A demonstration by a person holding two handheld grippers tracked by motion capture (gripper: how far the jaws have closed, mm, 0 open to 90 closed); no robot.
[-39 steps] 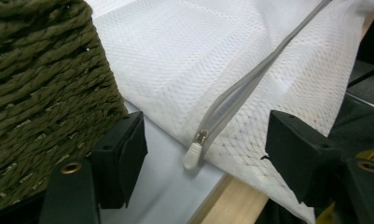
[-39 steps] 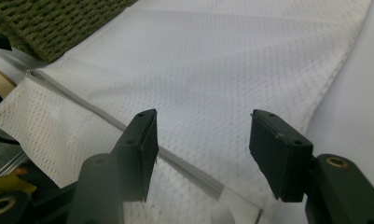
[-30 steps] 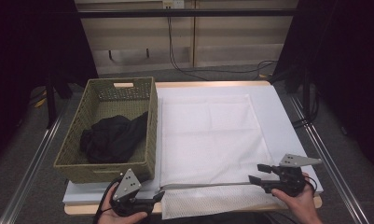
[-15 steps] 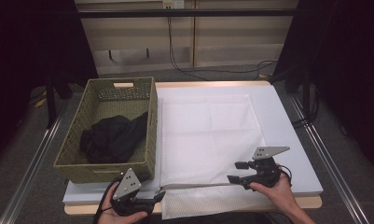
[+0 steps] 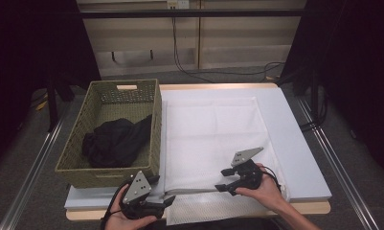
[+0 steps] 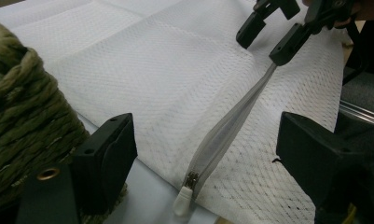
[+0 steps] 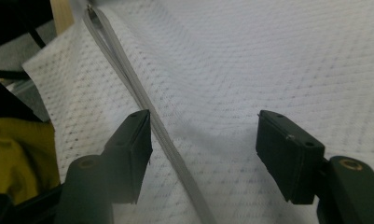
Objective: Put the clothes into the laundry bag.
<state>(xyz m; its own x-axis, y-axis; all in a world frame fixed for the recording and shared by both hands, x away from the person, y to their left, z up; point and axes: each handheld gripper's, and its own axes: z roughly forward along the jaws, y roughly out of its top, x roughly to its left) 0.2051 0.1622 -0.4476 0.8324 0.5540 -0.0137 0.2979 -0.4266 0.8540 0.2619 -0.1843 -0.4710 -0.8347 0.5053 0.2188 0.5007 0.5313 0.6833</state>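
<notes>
Mesh bag [image 5: 213,143] lay flat on the tabletop [image 5: 299,143] beside the basket [image 5: 84,167] — both the left gripper [image 5: 168,200] and the right gripper [image 5: 221,179] had fingers spread, straddling its zipper [image 6: 222,135].

Your pale wooden-edged surface [image 5: 304,208] sits in a dim room, lit from above so that only its middle is bright. Beyond its far edge you face a beige panelled wall unit [image 5: 199,45] with a dark horizontal rail [image 5: 194,13] across its top, and thin black cables [image 5: 176,48] hang down it to the grey floor [image 5: 343,143]. Black curtains [image 5: 357,62] close off both sides. Silver metal rails [image 5: 31,167] run along the floor on either side of you.
</notes>
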